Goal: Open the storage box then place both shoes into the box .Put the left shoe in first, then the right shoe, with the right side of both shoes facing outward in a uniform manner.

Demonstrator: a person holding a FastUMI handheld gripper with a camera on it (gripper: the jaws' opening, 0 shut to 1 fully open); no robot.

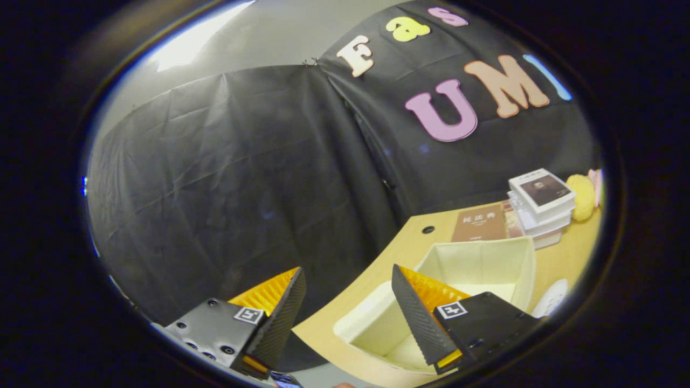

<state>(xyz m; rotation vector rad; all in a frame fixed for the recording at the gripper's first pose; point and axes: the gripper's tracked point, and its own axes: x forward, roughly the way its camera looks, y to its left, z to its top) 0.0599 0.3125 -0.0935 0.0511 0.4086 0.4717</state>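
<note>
gripper (pixel 347 302) – fingers spread wide, holding nothing | storage box (pixel 474 258) – already open, on the table (pixel 345 315) just beyond the right finger | risk: tilted approach could clip the near box wall

One open storage box (pixel 480 258) is seen on the table (pixel 388 258), one stack of books (pixel 542 205) near its far edge, one brown book (pixel 481 223), and one gripper (pixel 347 307), its two fingers spread apart, empty.

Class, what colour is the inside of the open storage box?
Cream-white, in the gripper view: storage box.
</note>
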